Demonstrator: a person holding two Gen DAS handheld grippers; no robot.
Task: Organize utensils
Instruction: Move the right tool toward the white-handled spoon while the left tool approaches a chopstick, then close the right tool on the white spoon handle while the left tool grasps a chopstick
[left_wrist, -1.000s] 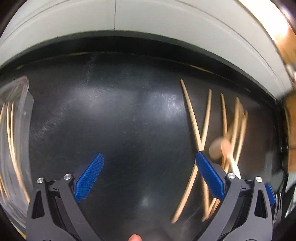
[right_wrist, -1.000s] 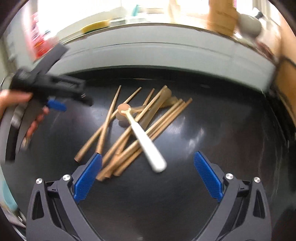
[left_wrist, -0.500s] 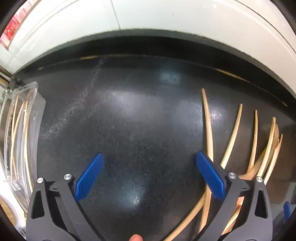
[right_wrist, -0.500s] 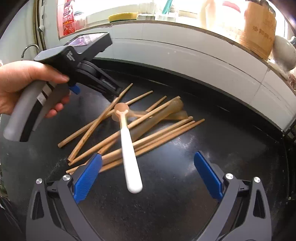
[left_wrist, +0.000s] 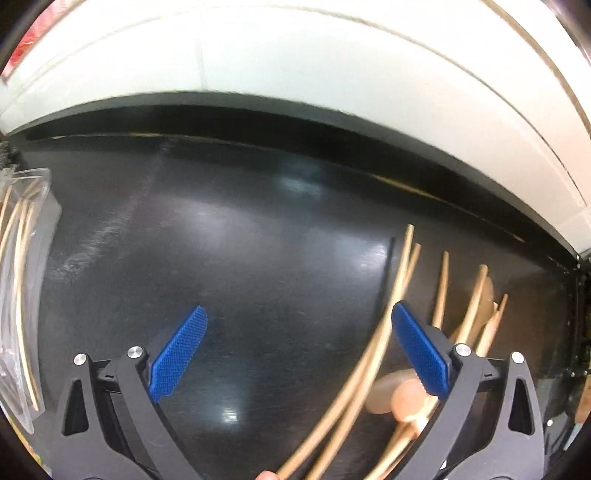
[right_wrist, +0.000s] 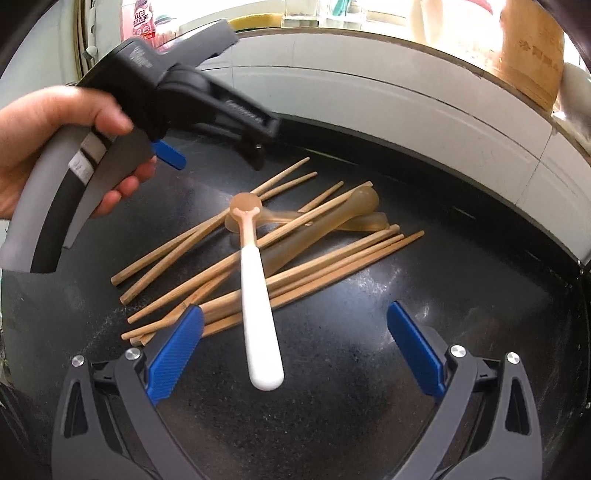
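On the black counter (right_wrist: 369, 369) sits my main problem: a tangled heap of wooden chopsticks (right_wrist: 295, 266) with a white-handled spoon (right_wrist: 255, 295) lying across the top and a couple of translucent amber spoons (right_wrist: 332, 218) buried under it. Pretty sure I'm early in the sorting, since nearly everything is loose in that pile. Only bit that looks done is off to the left, where a clear plastic tray (left_wrist: 40, 258) already has a few chopsticks in it, well apart from the heap.

My right gripper (right_wrist: 295, 347) hangs over the near end of the pile, spread wide with nothing in it, the white handle pointing between its fingers. My left gripper (left_wrist: 295, 350) is gaping and empty too, and from its own view the closest chopsticks now run right between the blue pads.

Compared with half a second ago, the left one has swung further over the pile, so the tray has slid toward the edge of its view. Heap itself hasn't budged
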